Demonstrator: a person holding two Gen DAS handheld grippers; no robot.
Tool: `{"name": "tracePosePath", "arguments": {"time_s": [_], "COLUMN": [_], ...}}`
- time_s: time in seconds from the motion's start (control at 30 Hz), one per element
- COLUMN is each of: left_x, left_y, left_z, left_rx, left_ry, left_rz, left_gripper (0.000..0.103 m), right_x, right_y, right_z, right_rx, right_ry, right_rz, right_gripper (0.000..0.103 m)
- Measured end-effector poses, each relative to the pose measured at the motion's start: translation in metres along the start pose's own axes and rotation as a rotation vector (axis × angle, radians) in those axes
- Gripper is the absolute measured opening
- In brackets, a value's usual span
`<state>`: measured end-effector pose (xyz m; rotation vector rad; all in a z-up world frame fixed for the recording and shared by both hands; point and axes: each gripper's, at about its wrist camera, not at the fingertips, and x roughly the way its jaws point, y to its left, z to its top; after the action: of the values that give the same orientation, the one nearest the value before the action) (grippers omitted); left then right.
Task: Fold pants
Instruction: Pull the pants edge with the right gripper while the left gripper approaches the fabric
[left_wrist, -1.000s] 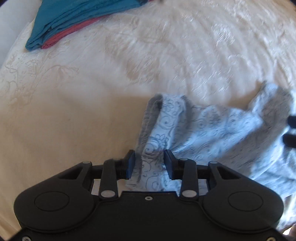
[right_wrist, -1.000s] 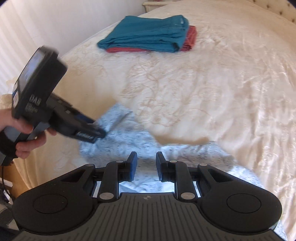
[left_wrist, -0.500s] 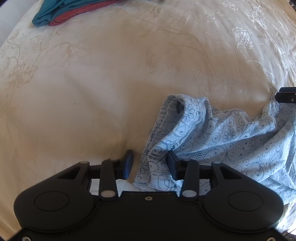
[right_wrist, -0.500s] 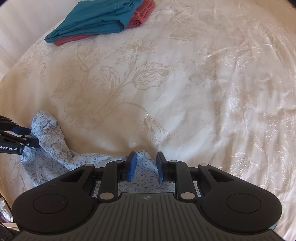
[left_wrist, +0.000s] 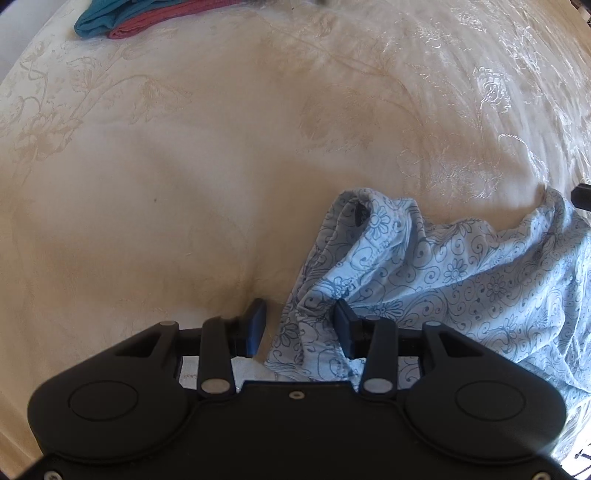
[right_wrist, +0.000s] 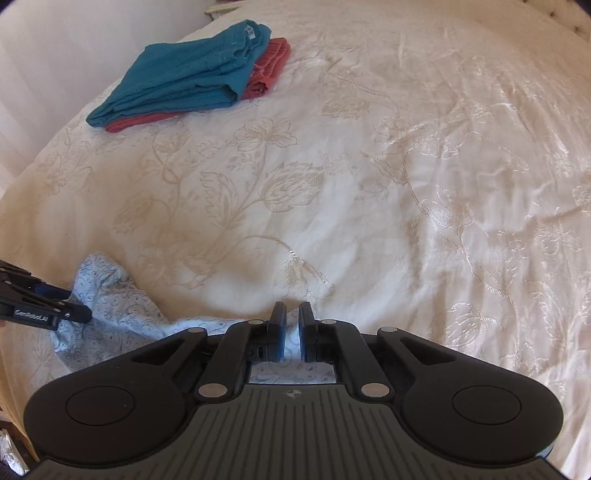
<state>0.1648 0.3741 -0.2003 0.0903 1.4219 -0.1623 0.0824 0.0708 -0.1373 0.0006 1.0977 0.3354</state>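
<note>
Light blue pants with a dark swirl print (left_wrist: 461, 280) lie crumpled on the cream bedspread (left_wrist: 184, 166). My left gripper (left_wrist: 298, 314) points down over their left end. It is open: a fold of cloth stands between its fingers, against the right pad, while the left pad is clear. In the right wrist view the pants (right_wrist: 110, 306) stretch from my left gripper (right_wrist: 79, 308) to my right gripper (right_wrist: 291, 317). The right jaws are closing, nearly together, with a strip of the pants' edge pinched between the pads.
A folded teal garment (right_wrist: 192, 81) lies on a folded red one (right_wrist: 269, 70) at the far left of the bed, near its edge and a pale wall. The embroidered bedspread (right_wrist: 406, 184) spreads wide to the right.
The right gripper came down to the pants' near edge and its jaws narrowed onto the cloth. The left gripper shifted a little sideways over the pants' left end, jaws unchanged.
</note>
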Motion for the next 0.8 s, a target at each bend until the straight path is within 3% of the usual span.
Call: {"name": "tracePosePath", "arguments": {"time_s": [0.13, 0.33, 0.63, 0.67, 0.7, 0.8], "left_x": [-0.005, -0.002, 0.001, 0.001, 0.001, 0.009], "left_y": [-0.005, -0.003, -0.005, -0.005, -0.005, -0.005], "left_z": [0.002, 0.016, 0.034, 0.034, 0.034, 0.037], "left_rx": [-0.009, -0.067, -0.105, -0.105, -0.103, -0.097], "left_ry": [-0.007, 0.03, 0.064, 0.064, 0.063, 0.058], "left_rz": [0.009, 0.009, 0.006, 0.005, 0.005, 0.003], "left_gripper": [0.051, 0.051, 0.051, 0.051, 0.051, 0.052], "right_x": [-0.03, -0.036, -0.015, -0.016, -0.019, -0.04], "right_y": [0.019, 0.067, 0.097, 0.095, 0.09, 0.075], "right_z": [-0.029, -0.085, -0.123, -0.124, -0.123, -0.117], "right_rx": [-0.041, -0.281, -0.543, -0.541, -0.509, -0.376], "right_ry": [0.032, 0.123, 0.063, 0.042, 0.033, 0.003], "right_rz": [0.054, 0.048, -0.118, -0.115, -0.086, 0.014], "right_gripper": [0.011, 0.018, 0.021, 0.018, 0.002, 0.003]}}
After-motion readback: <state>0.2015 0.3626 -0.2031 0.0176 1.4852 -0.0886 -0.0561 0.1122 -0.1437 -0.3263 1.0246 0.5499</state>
